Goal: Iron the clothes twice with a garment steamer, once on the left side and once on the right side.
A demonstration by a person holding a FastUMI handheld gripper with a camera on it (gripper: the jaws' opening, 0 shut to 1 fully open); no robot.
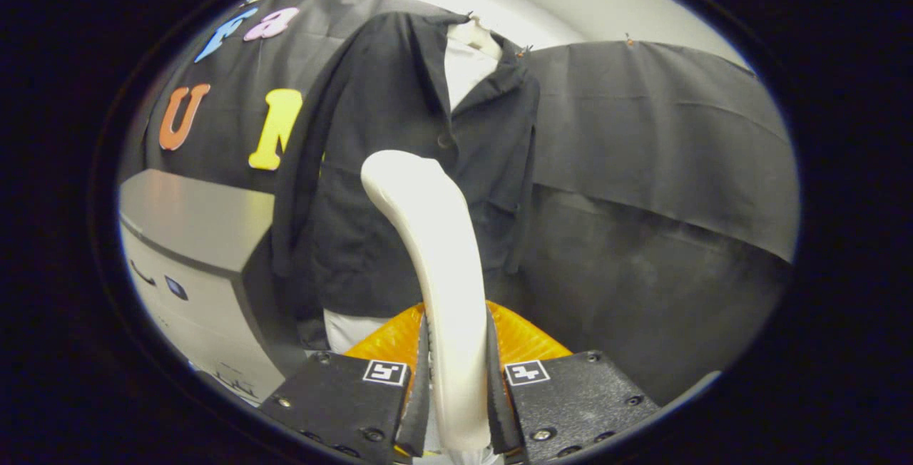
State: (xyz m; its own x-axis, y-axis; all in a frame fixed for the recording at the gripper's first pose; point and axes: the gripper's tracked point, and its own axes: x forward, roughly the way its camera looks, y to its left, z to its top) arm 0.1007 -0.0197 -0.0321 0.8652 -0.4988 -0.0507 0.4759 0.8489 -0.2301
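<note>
Firmly clamped – gripper [456,379] on steamer [435,251], jacket [399,165] beyond

1 steamer [428,237], white and curved, stands upright between the 2 fingers [417,379] of the 1 tongs [456,394], and both fingers press on its handle. 2 square markers [385,371] sit on the tongs, 1 on each finger block. Beyond the steamer hangs 1 dark jacket [399,165] on 1 hanger [479,33], with 1 white shirt [463,69] showing at its open collar. 1 button [444,141] is plain on the jacket front. 1 grey cabinet [192,237] stands beside the jacket. 1 orange ridged piece [528,340] lies just ahead of the fingers.
</note>
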